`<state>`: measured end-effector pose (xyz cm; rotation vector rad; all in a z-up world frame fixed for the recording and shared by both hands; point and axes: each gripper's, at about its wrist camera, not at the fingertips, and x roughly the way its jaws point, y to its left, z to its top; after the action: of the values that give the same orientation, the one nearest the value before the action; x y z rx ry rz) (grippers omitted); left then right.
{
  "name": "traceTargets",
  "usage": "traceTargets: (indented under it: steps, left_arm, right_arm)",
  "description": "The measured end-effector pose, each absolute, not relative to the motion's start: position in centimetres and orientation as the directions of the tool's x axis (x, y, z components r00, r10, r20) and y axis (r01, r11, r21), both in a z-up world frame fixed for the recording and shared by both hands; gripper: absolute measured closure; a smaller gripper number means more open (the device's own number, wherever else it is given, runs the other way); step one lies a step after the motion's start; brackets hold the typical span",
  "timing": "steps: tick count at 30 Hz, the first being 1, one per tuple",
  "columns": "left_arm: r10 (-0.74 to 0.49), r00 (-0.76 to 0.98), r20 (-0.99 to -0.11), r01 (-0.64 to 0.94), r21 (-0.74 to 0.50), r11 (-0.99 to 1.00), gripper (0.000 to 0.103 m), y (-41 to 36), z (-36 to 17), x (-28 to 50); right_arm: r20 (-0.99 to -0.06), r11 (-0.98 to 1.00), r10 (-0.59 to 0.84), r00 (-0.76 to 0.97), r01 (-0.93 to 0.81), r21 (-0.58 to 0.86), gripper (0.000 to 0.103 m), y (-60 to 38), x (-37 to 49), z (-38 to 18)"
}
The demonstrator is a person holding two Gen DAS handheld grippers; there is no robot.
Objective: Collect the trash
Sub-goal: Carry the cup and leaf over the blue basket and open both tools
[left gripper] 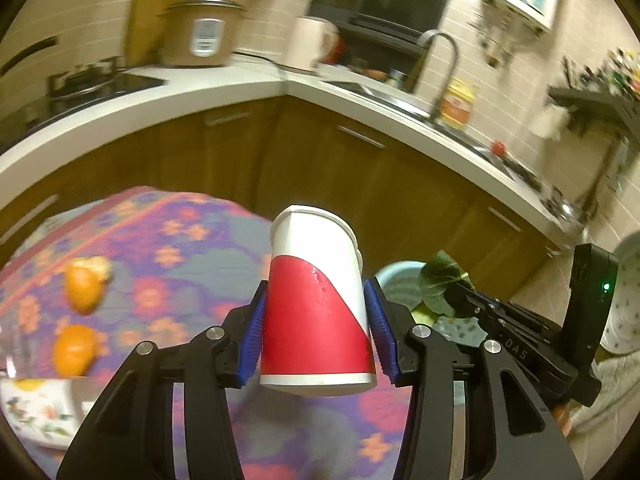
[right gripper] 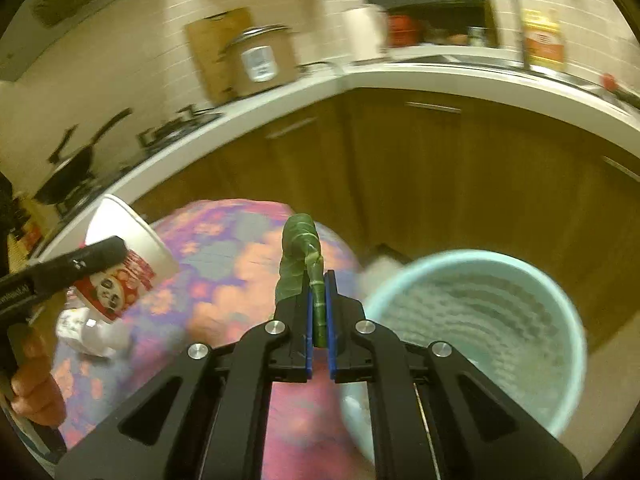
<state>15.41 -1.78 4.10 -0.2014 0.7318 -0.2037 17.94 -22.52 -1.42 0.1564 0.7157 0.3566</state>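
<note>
Right up close, the left gripper (left gripper: 316,330) has its blue-padded fingers (left gripper: 252,336) clamped on either side of a red-and-white paper cup (left gripper: 316,300), lifted clear above the flowered cloth (left gripper: 180,240) covering the counter, the cup's base toward the camera and its mouth pointing away. Over in the right wrist view, the right gripper (right gripper: 319,320) has its fingers (right gripper: 309,320) pinched nearly together on the stem of a green leaf (right gripper: 298,260), which stands up and curls over past the fingertips. Just to the right of that leaf sits the pale blue bin (right gripper: 560,300), mouth open toward the camera, below the counter's edge. From the left wrist view the bin's rim (left gripper: 394,276) peeks out behind the cup's right side with the leaf (left gripper: 440,284) in front of it. Out on the cloth to the left lie two pieces of orange peel (left gripper: 82,288), near a patterned dish (left gripper: 36,408) at the edge. Beyond, blurred, are brown cabinets (left gripper: 320,152), a rice cooker (left gripper: 202,32) and a faucet (left gripper: 440,64).
</note>
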Motion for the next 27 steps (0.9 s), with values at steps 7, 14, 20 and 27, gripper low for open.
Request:
traceTargets:
  steps: [7, 14, 20, 27]
  left_arm:
    - [-0.335, 0.663, -0.669, 0.226, -0.248, 0.942, 0.058, -9.5, 2.1, 17.4]
    - [-0.364, 0.597, -0.715, 0.294, -0.227, 0.928, 0.057, -15.1, -0.3, 19.0]
    - [-0.363, 0.566, -0.740, 0.321, -0.208, 0.924, 0.057, -17.0, -1.5, 20.0]
    - [-0.368, 0.541, -0.756, 0.336, -0.207, 0.919, 0.057, -18.2, -2.8, 20.4]
  right_arm:
    - [-0.669, 0.950, 0.300, 0.681, -0.152, 0.272, 0.100, -29.6, 17.5, -3.4]
    - [-0.715, 0.952, 0.283, 0.640, -0.095, 0.292, 0.099, -32.2, 17.9, -5.2]
    - [-0.740, 0.947, 0.293, 0.606, -0.077, 0.312, 0.090, -33.6, 18.2, -6.7]
    - [-0.734, 0.936, 0.312, 0.603, -0.063, 0.346, 0.083, -34.7, 18.1, -6.9]
